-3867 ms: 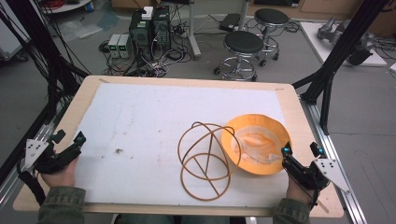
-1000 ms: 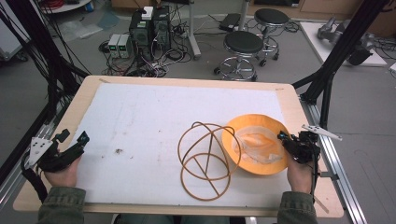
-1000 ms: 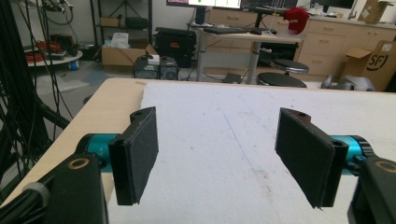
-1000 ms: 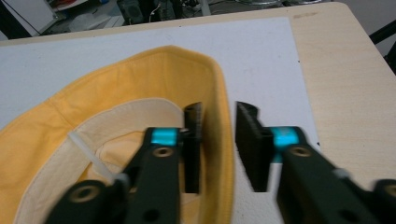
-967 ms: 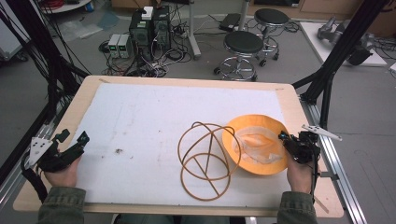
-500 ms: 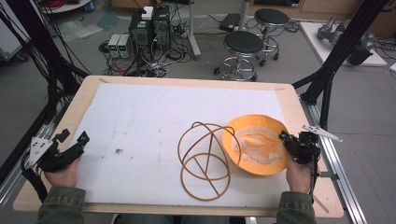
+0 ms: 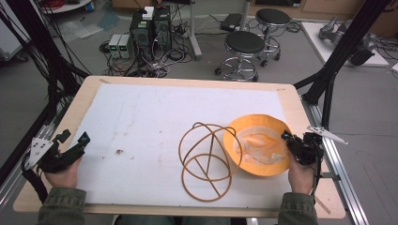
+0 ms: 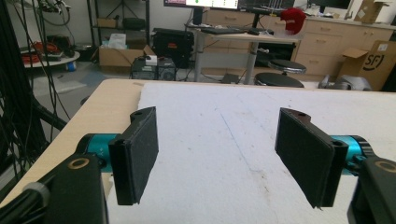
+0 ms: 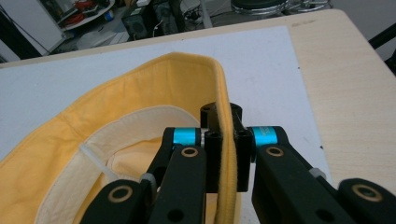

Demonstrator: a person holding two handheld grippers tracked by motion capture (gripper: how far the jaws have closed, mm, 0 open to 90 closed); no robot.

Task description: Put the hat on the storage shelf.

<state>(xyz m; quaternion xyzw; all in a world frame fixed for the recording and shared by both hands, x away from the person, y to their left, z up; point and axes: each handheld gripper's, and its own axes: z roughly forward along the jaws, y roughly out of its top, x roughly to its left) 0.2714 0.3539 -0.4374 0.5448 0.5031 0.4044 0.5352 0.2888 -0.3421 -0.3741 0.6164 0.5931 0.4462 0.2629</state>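
Yellow fabric of the bucket hat (image 7: pixel 257 151), upside down at the worktop's (image 7: pixel 300 112) right edge, sits clamped by its brim in our right gripper (image 9: pixel 223 154); our left gripper (image 8: pixel 224 158) idles, fingers apart. Lifting could snag the brim on the wire ring frame (image 7: pixel 206 161) overlapping it.

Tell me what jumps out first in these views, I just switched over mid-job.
The yellow hat lying upside down at the table's right side stands out first, with the right gripper clamped on its brim. Right beside it, toward the middle of the white mat, sits a brown wire hoop frame, overlapping the hat's left edge. The left gripper waits open at the mat's left edge, with nothing between its jaws.
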